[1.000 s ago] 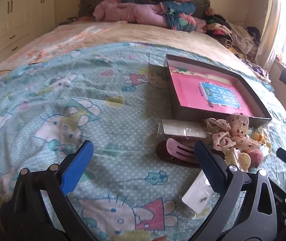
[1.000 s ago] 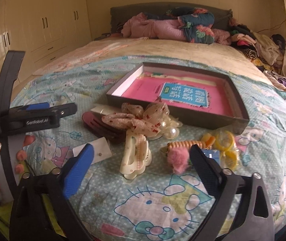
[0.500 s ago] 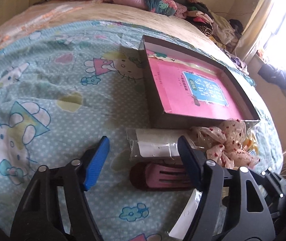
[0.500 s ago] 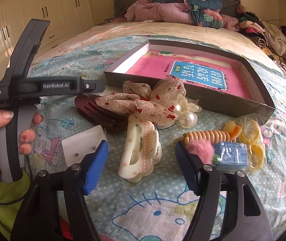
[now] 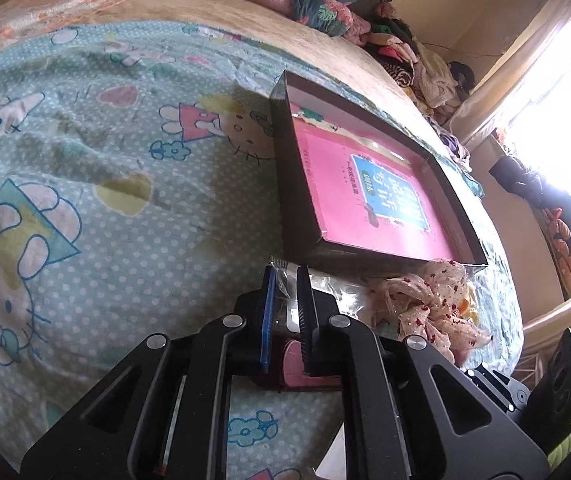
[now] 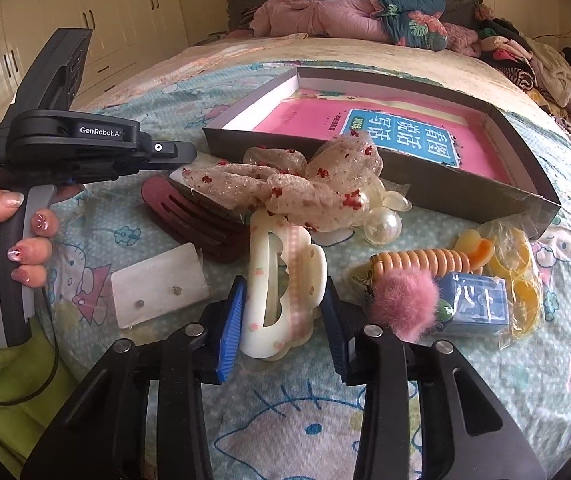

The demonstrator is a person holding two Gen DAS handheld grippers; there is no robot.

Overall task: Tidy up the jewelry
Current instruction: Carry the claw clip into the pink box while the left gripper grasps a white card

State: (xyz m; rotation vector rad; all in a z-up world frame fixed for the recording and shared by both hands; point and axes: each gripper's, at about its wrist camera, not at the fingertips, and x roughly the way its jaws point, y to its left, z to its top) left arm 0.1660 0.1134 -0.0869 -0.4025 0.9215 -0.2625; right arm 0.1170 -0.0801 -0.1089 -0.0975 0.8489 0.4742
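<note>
Jewelry packet beside gripper ("GenRobot.AI")

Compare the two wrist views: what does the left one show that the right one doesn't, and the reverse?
Left only: the left gripper pinching a clear bag beside the box, and the bright window.

Right only: the right gripper open around a cream clip, an earring card, a pink pompom, wardrobes.

Both: the box, the bow, the dark red clip.
</note>
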